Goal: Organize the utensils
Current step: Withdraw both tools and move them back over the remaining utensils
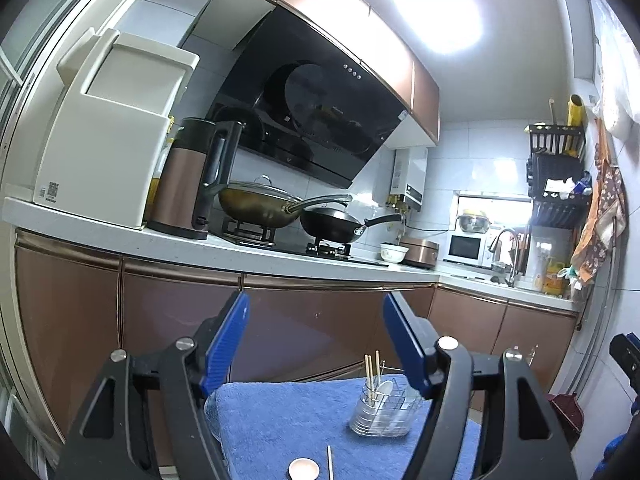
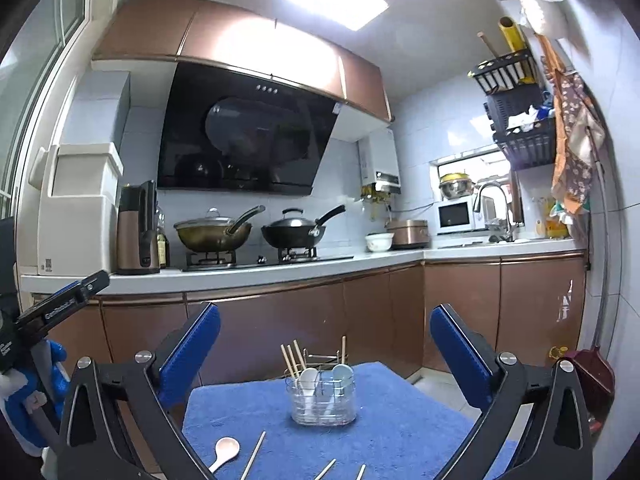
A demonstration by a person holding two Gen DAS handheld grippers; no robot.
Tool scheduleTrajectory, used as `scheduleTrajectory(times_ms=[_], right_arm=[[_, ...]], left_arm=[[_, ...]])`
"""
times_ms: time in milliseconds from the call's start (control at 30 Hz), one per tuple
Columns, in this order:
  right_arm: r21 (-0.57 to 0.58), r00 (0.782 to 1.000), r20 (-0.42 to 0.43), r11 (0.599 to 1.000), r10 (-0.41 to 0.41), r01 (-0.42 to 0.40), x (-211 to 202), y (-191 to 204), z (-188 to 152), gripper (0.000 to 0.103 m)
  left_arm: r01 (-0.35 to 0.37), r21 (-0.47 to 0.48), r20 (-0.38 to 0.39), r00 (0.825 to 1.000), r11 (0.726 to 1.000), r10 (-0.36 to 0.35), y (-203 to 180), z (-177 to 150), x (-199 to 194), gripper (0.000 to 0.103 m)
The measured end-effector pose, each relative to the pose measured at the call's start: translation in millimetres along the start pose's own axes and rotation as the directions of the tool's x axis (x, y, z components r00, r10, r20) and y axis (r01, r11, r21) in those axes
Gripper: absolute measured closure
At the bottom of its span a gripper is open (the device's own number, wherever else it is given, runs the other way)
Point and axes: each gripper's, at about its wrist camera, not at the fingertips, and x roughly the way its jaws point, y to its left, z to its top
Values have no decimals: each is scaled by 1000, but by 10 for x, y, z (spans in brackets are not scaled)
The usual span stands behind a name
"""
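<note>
Blue towelling (image 2: 400, 420) is covering the counter, where a loose spoon (image 2: 225, 451) and chopsticks (image 2: 253, 455) are lying low in frame, long axes running toward the holder (image 2: 323, 400), nearer the right hand-held gripper (image 2: 325, 354), both grippers gaping apart and empty

Utensil holder (image 2: 323, 400) stands mid-towel (image 2: 400, 432); loose spoon (image 2: 226, 450) and chopsticks (image 2: 254, 454) lie before it.

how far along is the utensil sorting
Partly done: the clear holder already has spoons and chopsticks upright in it. Nothing in hand: left gripper and right gripper are open. Left: the pink spoon and loose chopsticks on the blue towel.
</note>
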Motion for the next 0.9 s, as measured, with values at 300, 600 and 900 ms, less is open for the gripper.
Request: scheduleTrajectory(times_ms=[300, 600, 900], right_arm=[[33, 997, 83, 999, -4, 2, -223, -60, 78, 0], [27, 998, 63, 999, -19, 17, -254, -34, 98, 0], [72, 999, -35, 997, -29, 31, -73, -183, -19, 0]], left_arm=[[13, -13, -55, 998, 1000, -13, 110, 66, -117, 32], [9, -32, -26, 1000, 999, -10, 187, 85, -188, 30], [25, -52, -228, 973, 998, -36, 253, -220, 213, 30]])
